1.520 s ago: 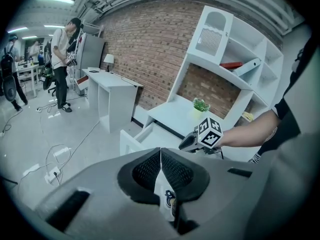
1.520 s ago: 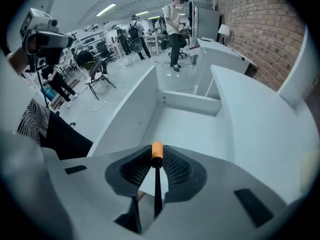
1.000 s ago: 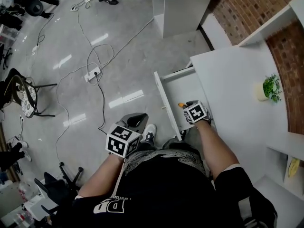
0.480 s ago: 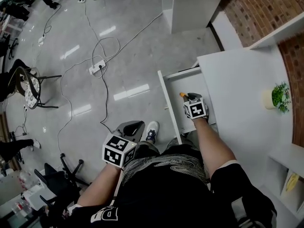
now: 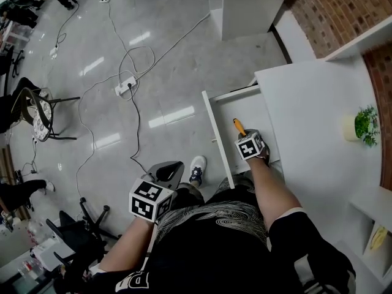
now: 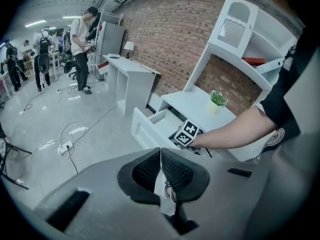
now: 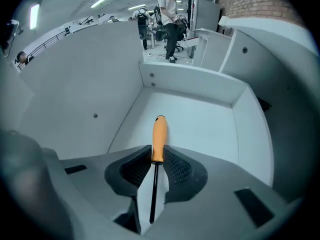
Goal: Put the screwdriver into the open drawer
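Grey polished floor (image 5: 171, 72) with trailing cables. A white desk (image 5: 312, 115) stands against a brick wall, its drawer (image 5: 215, 133) pulled open toward the person.

Right gripper (image 7: 157, 156): jaws clamped on the screwdriver (image 7: 158, 134) where the orange handle meets the dark shaft. The handle points ahead. The right gripper view shows drawer walls on every side, so the tool is inside the drawer and low over its white bottom. Contact with the bottom cannot be confirmed. The head view agrees.

Left gripper (image 6: 160, 156): jaws pressed together with nothing between them, held over the floor beside the person's leg, well apart from the drawer.

Assessment: the carry to the drawer appears complete. Setting the screwdriver down, letting go and withdrawing are not yet done.
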The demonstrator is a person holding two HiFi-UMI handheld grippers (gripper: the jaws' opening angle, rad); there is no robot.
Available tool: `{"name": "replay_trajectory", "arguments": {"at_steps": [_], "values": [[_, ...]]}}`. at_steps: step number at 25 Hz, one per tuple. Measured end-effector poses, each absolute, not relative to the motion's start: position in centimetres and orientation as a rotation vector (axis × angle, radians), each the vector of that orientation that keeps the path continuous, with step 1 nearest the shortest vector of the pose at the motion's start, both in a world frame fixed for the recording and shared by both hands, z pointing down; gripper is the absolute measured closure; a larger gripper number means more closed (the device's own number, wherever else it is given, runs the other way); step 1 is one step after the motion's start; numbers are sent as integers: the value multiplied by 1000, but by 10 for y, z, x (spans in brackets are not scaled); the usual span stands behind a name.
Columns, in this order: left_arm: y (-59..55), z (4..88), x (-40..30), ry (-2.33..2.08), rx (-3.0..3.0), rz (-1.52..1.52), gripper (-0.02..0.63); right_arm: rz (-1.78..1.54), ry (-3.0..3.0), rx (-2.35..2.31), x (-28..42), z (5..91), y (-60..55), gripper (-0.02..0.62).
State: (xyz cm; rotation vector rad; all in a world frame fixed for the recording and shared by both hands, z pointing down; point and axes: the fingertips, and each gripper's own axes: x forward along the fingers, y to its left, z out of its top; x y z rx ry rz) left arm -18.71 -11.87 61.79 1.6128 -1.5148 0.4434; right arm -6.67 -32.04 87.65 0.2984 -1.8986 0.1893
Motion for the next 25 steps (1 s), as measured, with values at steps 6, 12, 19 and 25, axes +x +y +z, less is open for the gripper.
{"name": "replay_trajectory", "arguments": {"at_steps": [6, 12, 19, 25], "values": [[-117, 627, -185, -1506, 1586, 444, 586, 226, -1849, 299, -56, 896, -321, 518], [-123, 629, -185, -1491, 1593, 439, 586, 254, -1819, 282, -56, 905, -321, 518], [-125, 630, -189, -1483, 1598, 453, 586, 245, -1788, 291, -51, 910, -320, 467], [-131, 626, -191, -1458, 1656, 462, 586, 256, -1787, 311, -50, 900, -317, 422]]}}
